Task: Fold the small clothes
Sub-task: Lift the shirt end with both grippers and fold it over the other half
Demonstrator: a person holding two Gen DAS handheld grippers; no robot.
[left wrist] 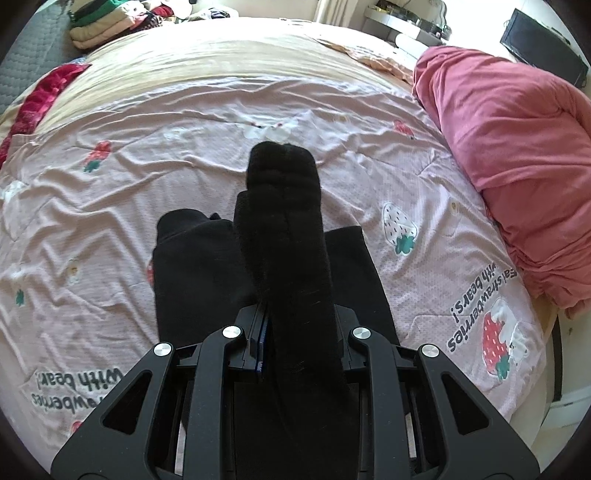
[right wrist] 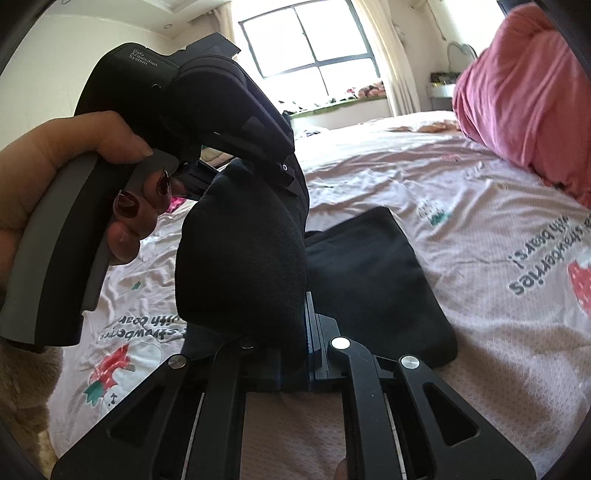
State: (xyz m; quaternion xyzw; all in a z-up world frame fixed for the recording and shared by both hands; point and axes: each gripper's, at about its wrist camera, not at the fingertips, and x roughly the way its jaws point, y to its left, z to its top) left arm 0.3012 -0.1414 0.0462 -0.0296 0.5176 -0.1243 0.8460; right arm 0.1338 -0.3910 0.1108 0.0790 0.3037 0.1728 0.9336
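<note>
My left gripper [left wrist: 291, 332] is pinching a fuzzy black sock [left wrist: 284, 221]. The sock sticks out past my fingers and hangs above the bed. My right gripper [right wrist: 295, 354] is pinching the same black sock at another spot, and the sock bunches up in a soft lump in front of it. From the right side I can see my left hand [right wrist: 74, 177] around the grey handle of the left gripper, with dark red nails. Under the sock, flat black clothing [left wrist: 192, 266] lies on the pink strawberry sheet [left wrist: 461, 258]. A big pink blanket [left wrist: 517, 147] is heaped on the right side of the bed. Folded clothes [left wrist: 103, 26] are piled at the far left corner. A window [right wrist: 310, 48] glows behind the bed.
</note>
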